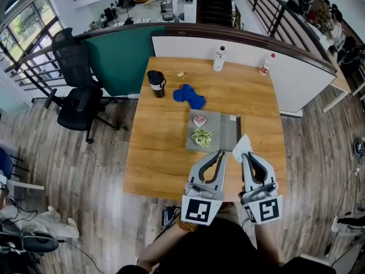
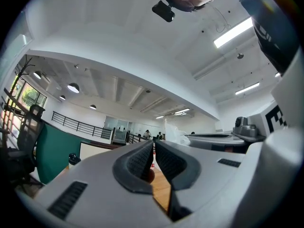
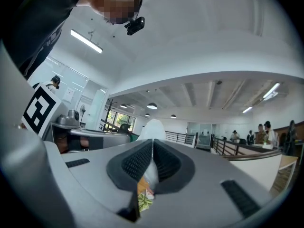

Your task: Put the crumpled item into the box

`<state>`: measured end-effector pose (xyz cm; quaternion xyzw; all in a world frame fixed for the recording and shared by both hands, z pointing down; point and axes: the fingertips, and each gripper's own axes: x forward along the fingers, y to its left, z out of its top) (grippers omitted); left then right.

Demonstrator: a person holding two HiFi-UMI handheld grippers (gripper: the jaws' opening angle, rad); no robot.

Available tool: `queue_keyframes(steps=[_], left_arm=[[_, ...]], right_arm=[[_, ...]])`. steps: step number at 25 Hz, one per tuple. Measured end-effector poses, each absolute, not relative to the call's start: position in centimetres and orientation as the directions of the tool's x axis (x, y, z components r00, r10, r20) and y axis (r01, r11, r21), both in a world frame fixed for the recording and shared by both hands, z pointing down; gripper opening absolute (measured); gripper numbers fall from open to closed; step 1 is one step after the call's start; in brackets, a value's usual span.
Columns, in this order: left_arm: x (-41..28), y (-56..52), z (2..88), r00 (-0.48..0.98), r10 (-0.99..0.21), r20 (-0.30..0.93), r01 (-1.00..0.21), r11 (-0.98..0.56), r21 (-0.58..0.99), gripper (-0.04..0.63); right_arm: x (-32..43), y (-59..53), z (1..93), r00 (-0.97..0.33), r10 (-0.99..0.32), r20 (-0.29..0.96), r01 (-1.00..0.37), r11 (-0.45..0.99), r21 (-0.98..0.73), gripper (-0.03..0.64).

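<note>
Now both point forward: right gripper (image 1: 245, 155) pinches crumpled item (image 1: 242, 145), left gripper (image 1: 222, 153) closed empty.

The crumpled item (image 1: 242, 146) sits between the fingers (image 1: 247, 163) of the right gripper (image 1: 244, 154), over the near right corner of the box (image 1: 221, 124). The left gripper (image 1: 221, 153) is just to its left, at the box's near edge. The box lies on the bench (image 1: 159, 147), ahead of both pairs of fingers. In it, a plant (image 1: 201, 137) lies nearest the fingers, with a small object (image 1: 199, 120) behind it. Beyond the box lies a cloth (image 1: 189, 95), with a cup (image 1: 157, 83) to its left. Two bottles (image 1: 219, 59) stand at the far edge.
</note>
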<state>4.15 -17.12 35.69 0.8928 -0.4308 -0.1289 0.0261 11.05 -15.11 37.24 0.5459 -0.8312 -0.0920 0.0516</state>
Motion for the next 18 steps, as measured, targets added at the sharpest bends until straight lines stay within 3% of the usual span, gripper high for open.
queue_keyframes(steps=[18], left_arm=[[5.6, -18.8, 37.3, 0.609, -0.767, -0.202, -0.747, -0.641, 0.179, 0.032]], right_arm=[[12.5, -19.4, 44.7, -0.427, -0.891, 0.151, -0.872, 0.45, 0.192, 0.015]])
